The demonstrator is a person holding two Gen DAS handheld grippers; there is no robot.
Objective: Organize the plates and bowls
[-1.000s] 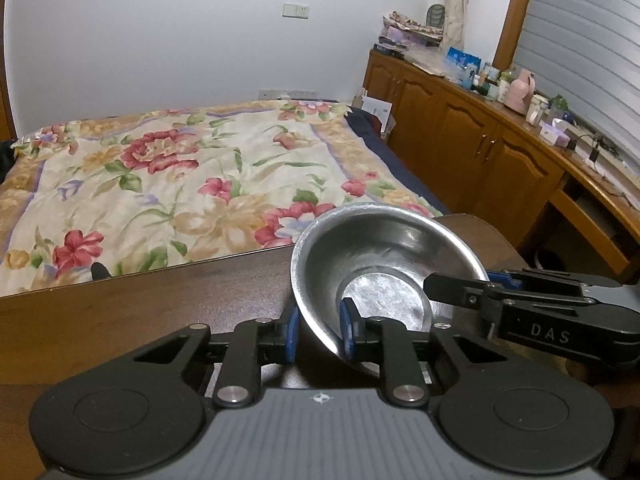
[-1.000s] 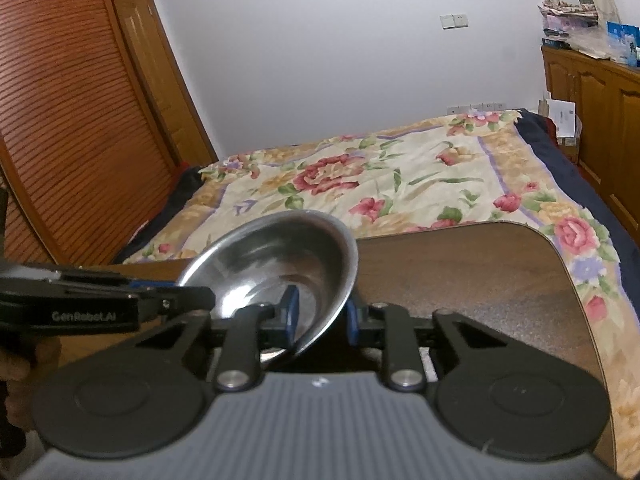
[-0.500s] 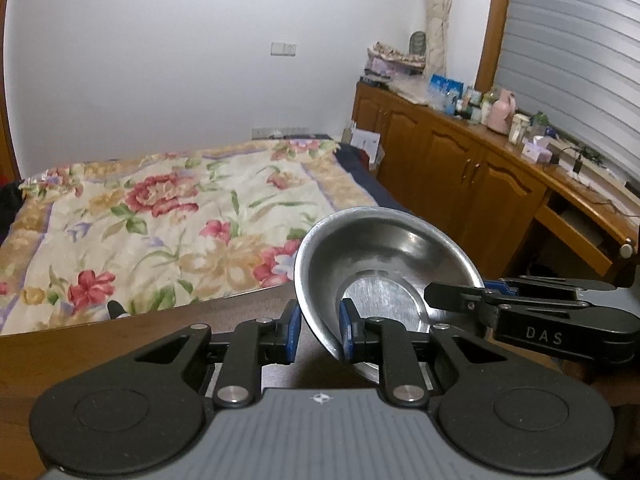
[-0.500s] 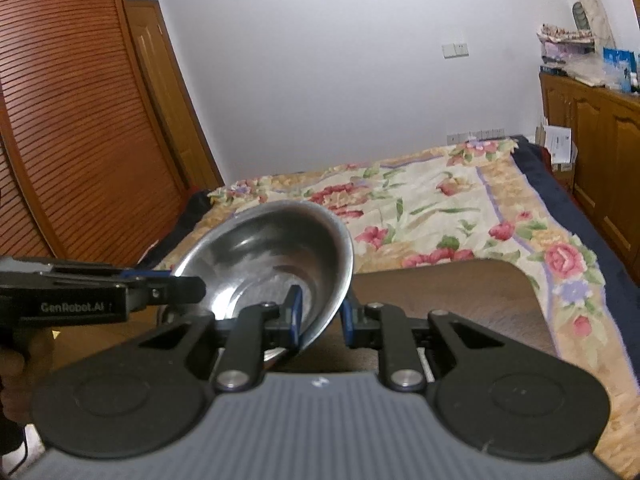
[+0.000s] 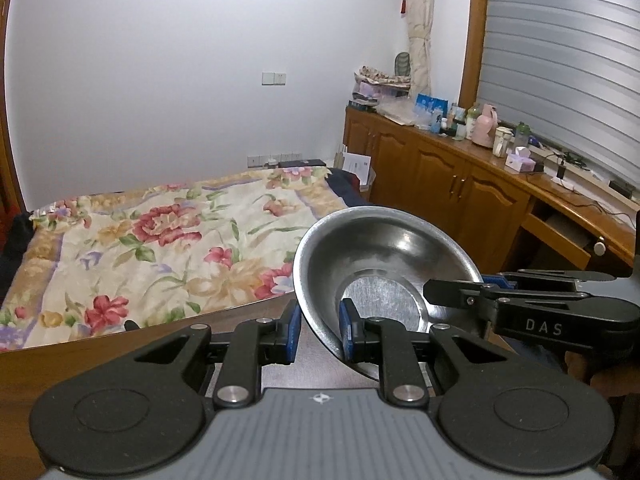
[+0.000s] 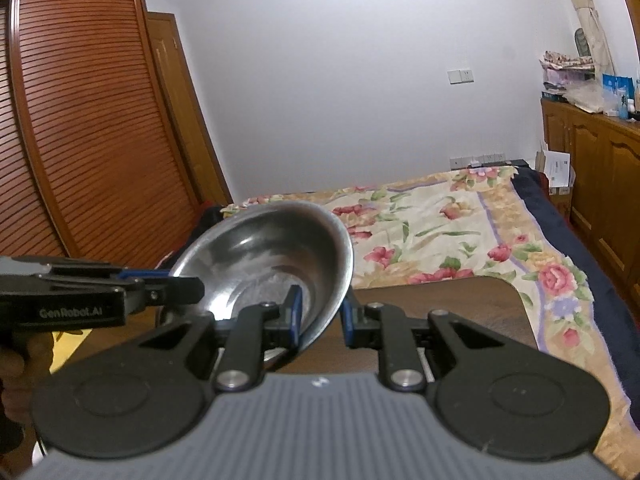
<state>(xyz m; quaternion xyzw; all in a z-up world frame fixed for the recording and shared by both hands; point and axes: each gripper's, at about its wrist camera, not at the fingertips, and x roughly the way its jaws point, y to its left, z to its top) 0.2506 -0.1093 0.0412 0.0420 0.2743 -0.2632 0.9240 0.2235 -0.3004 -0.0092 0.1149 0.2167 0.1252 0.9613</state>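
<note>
**Colours and patterns seen**

Bowl [image 5: 384, 248]: plain silver steel, dull scuffed base. Gripper pads [image 5: 294, 334]: blue on black arms. Bedspread [image 5: 160, 240], left of frame: cream, red and pink flowers, green leaves. Cabinets [image 5: 440, 176], right: orange-brown wood. Wall [image 5: 160, 80]: plain white. Louvred door [image 6: 80, 140], left: reddish brown.

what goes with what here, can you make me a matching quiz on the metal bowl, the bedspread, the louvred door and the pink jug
Column one:
1. metal bowl
2. bedspread
3. louvred door
4. pink jug

Column two:
A. standing on the wooden counter
B. reddish-brown, slatted
C. floral print
D. rim gripped by both the left tool and the right tool

Pairs: 1-D, 2-C, 3-B, 4-A
</note>
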